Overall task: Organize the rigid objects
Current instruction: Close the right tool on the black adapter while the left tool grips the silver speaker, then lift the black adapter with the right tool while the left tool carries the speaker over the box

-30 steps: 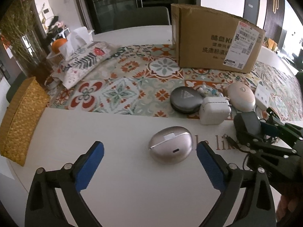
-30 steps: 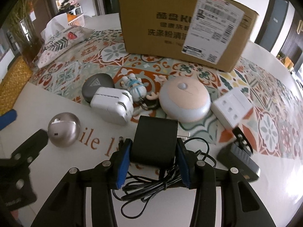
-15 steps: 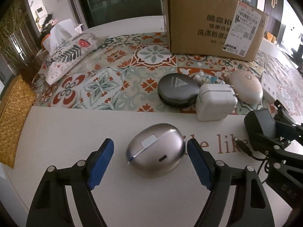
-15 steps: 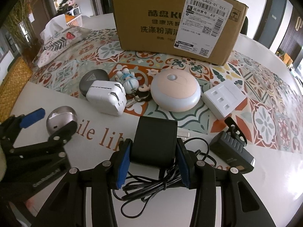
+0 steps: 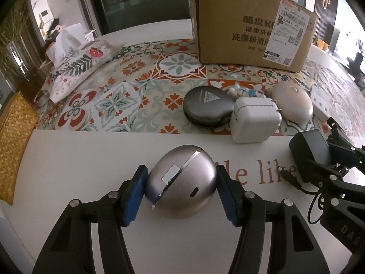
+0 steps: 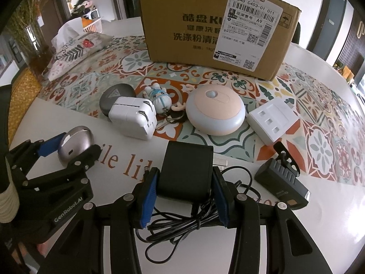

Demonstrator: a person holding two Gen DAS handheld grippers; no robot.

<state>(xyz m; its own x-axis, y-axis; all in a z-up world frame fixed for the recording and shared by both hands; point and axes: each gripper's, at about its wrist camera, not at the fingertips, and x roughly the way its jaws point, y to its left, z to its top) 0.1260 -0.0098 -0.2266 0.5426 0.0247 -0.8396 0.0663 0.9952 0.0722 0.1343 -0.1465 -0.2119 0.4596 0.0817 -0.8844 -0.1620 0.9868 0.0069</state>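
Gripping both nearest items: left gripper (image 5: 180, 193) is clamping the silver egg-shaped metal case (image 5: 181, 183) between its blue pads, right gripper (image 6: 183, 199) is clamping the black plastic power adapter (image 6: 187, 171), cable trailing beneath. Both are sitting on the white table (image 5: 79, 155). Lying ahead, unsorted: white square charger (image 6: 134, 119), peach round lamp (image 6: 215, 113). Farthest ahead, the brown cardboard box (image 6: 205, 27) is waiting; judging sorting barely begun.

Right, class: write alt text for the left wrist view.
The left claw grips a silver egg-shaped case on a white table. Behind it lie a dark round case, a white charger and a cardboard box.
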